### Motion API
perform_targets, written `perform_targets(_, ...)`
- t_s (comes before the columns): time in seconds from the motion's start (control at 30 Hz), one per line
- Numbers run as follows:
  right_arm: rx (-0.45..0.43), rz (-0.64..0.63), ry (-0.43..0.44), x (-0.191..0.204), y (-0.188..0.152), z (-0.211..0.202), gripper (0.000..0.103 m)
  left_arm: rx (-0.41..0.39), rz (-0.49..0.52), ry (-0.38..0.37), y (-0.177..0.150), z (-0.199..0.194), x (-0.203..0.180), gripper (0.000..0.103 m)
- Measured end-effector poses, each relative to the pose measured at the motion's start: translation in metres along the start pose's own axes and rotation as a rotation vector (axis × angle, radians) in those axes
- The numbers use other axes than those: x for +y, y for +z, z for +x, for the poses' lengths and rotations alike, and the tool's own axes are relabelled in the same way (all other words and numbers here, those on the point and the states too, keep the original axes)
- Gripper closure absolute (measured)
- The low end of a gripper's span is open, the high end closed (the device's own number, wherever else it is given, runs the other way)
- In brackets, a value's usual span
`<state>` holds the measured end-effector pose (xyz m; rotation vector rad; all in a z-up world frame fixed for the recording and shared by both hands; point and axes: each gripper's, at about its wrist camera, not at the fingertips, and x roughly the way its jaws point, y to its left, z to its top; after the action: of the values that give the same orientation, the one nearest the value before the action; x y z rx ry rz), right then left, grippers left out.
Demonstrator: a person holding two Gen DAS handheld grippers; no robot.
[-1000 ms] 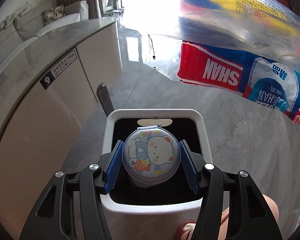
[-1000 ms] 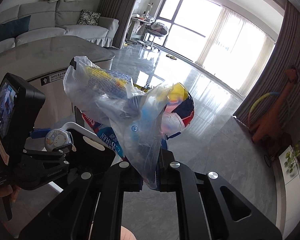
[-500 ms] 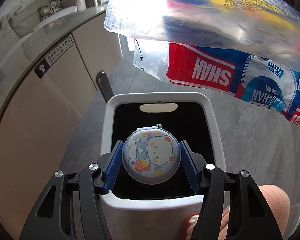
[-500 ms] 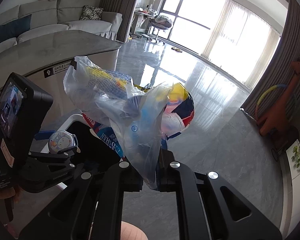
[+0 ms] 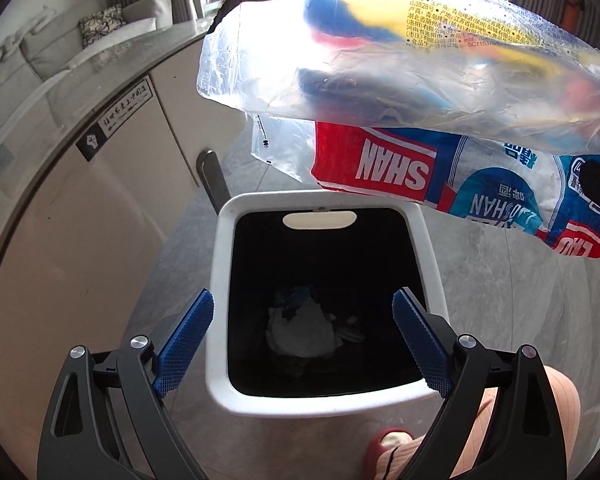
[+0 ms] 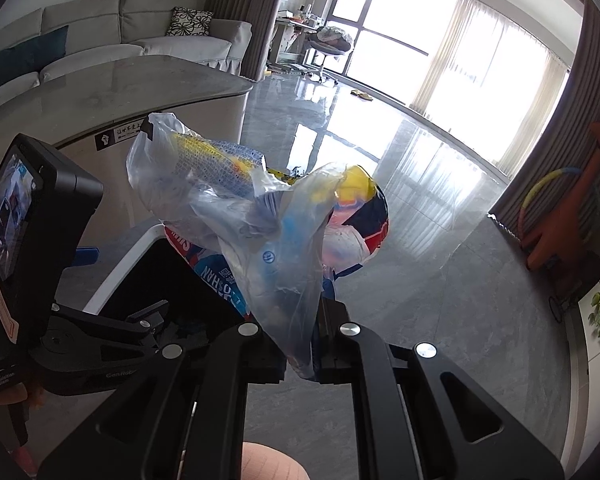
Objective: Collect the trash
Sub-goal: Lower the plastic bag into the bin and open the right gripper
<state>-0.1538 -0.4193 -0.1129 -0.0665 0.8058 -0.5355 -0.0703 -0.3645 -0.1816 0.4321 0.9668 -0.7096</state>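
Observation:
My left gripper (image 5: 302,340) hangs over a white trash bin (image 5: 220,280) with a black inside. Its jaws are opening wide and nothing is between the blue pads (image 5: 184,344). Pale crumpled trash (image 5: 300,328) lies at the bin's bottom. The right gripper (image 6: 300,360) is shut on a bundle of clear and printed plastic bags (image 6: 260,232), held up beside and above the bin (image 6: 140,248). From the left wrist view the same bundle (image 5: 420,80) fills the top right. The left gripper's body (image 6: 100,340) shows at the left of the right wrist view.
A curved counter with cabinet doors (image 5: 80,200) stands close on the bin's left. A person's slippered foot (image 5: 388,448) and knee are at the bin's near right. Grey tiled floor (image 6: 440,240) spreads to the right, with an orange toy animal (image 6: 560,220) by the curtain.
The left jaws have spread wide, and the round bear-print container they held is gone from between them. The right gripper still holds the bags, nearly still.

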Motion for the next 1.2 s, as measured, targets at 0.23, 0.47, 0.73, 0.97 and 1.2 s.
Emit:
perform_targets(0.23,0.031,-0.023,0.024,0.005,-0.003,0.008,0.093,-0.045,-0.046,0.02,-0.003,-0.024,0.021,0.009)
perform_targets(0.47,0.124,-0.092,0.058,0.03,-0.01,0.04,0.093,-0.114,-0.102,0.055,0.005,-0.058,0.055,0.008)
perform_targets(0.73,0.261,-0.145,0.045,0.052,-0.012,0.078,0.093,-0.169,-0.128,0.08,0.015,-0.08,0.063,0.008)
perform_targets(0.97,0.382,-0.178,0.038,0.059,-0.009,0.105,0.091,-0.195,-0.137,0.082,0.016,-0.093,0.068,0.008)
perform_targets(1.2,0.409,-0.187,0.043,0.061,-0.02,0.091,0.091,-0.208,-0.159,0.083,0.021,-0.1,0.073,0.008)
